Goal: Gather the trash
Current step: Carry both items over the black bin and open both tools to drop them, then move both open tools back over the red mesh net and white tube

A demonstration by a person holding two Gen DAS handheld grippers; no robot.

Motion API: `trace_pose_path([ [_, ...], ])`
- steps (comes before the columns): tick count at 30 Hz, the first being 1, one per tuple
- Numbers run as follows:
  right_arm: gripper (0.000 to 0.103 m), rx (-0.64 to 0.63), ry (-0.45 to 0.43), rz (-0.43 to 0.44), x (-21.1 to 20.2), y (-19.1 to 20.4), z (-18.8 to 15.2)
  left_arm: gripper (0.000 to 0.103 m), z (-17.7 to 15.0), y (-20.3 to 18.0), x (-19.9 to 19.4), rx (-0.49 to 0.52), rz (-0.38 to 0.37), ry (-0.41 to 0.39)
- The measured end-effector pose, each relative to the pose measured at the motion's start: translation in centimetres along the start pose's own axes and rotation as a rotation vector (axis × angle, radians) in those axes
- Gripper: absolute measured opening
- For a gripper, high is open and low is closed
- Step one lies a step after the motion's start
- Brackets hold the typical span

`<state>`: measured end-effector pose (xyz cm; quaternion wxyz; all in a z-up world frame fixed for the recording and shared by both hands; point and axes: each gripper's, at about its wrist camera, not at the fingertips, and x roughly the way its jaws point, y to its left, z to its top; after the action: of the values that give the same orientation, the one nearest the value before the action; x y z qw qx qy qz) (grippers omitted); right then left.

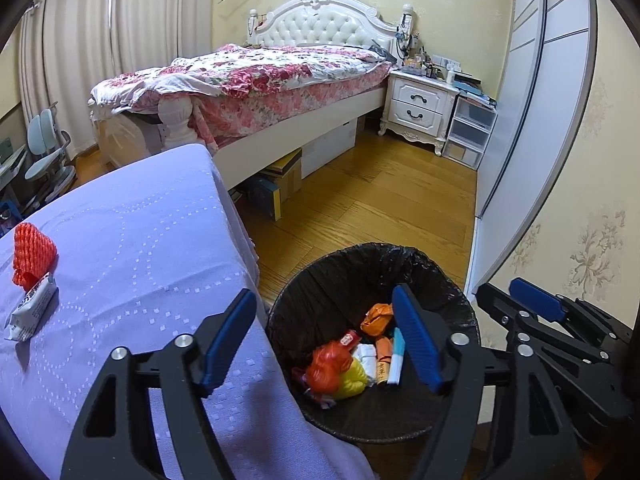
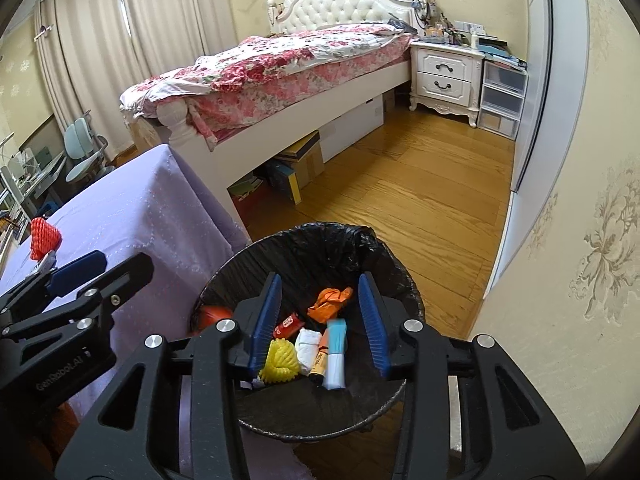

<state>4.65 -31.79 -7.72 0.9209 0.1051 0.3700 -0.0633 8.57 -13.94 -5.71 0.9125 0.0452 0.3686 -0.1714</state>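
Note:
A bin with a black liner (image 1: 320, 280) (image 2: 316, 240) stands on the floor beside the table and holds several wrappers, a yellow net (image 2: 280, 364) and an orange bag (image 2: 330, 302). My left gripper (image 1: 324, 312) is open and empty, straddling the table edge and the bin's left rim. My right gripper (image 2: 324, 292) is open and empty right above the bin. An orange-red foam net (image 1: 32, 254) (image 2: 45, 237) and a white wrapped packet (image 1: 32, 312) lie on the purple tablecloth (image 1: 132, 240) at the left.
A bed (image 1: 260, 76) with a floral quilt stands behind, with boxes (image 1: 280, 184) under it. A white nightstand (image 1: 420, 108) and plastic drawers (image 1: 468, 132) are at the back right. A wardrobe and wall (image 1: 560, 140) close the right side. Wood floor (image 1: 380, 200) lies between.

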Motion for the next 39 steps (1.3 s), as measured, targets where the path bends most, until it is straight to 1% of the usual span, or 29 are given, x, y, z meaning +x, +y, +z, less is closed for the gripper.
trace_pose_path([
  [2,0.050,0.003,-0.007,-0.006,-0.1,-0.1,0.0,0.074,0.0,0.2,-0.2,0.000,0.010,-0.003],
  [5,0.056,0.000,-0.013,-0.009,-0.3,0.0,0.1,0.076,0.1,0.5,-0.6,-0.003,0.031,-0.012],
  [11,0.062,-0.017,-0.015,0.012,-0.5,1.0,0.1,0.077,-0.3,2.3,-1.7,-0.014,0.075,-0.029],
  [13,0.065,-0.025,-0.015,0.018,-0.6,1.5,0.2,0.077,-0.6,3.3,-2.1,-0.022,0.091,-0.031],
  [16,0.066,-0.042,-0.011,0.038,-0.8,2.8,0.1,0.077,-1.2,5.1,-2.9,-0.039,0.127,-0.032],
  [22,0.066,-0.097,0.003,0.088,-0.8,6.5,-0.2,0.077,-2.7,9.5,-4.4,-0.105,0.189,-0.020],
  [27,0.067,-0.156,0.020,0.150,-0.9,10.6,-0.5,0.077,-4.2,13.8,-6.2,-0.178,0.252,-0.019],
  [29,0.067,-0.185,0.032,0.179,-0.8,12.6,-0.8,0.077,-5.0,15.8,-7.0,-0.212,0.280,-0.017],
  [31,0.068,-0.200,0.044,0.198,-0.8,13.7,-0.9,0.077,-5.7,17.8,-7.8,-0.248,0.306,-0.014],
  [32,0.069,-0.219,0.058,0.215,-0.6,15.1,-1.1,0.077,-6.0,18.4,-8.1,-0.258,0.314,-0.012],
  [34,0.072,-0.239,0.067,0.226,-0.6,16.4,-1.3,0.077,-6.8,20.0,-8.7,-0.281,0.340,-0.008],
  [35,0.072,-0.263,0.080,0.235,-0.4,17.8,-1.6,0.077,-7.2,20.9,-9.1,-0.295,0.351,-0.005],
  [39,0.072,-0.308,0.115,0.263,0.0,21.0,-2.3,0.077,-8.5,23.9,-9.9,-0.328,0.390,0.014],
])
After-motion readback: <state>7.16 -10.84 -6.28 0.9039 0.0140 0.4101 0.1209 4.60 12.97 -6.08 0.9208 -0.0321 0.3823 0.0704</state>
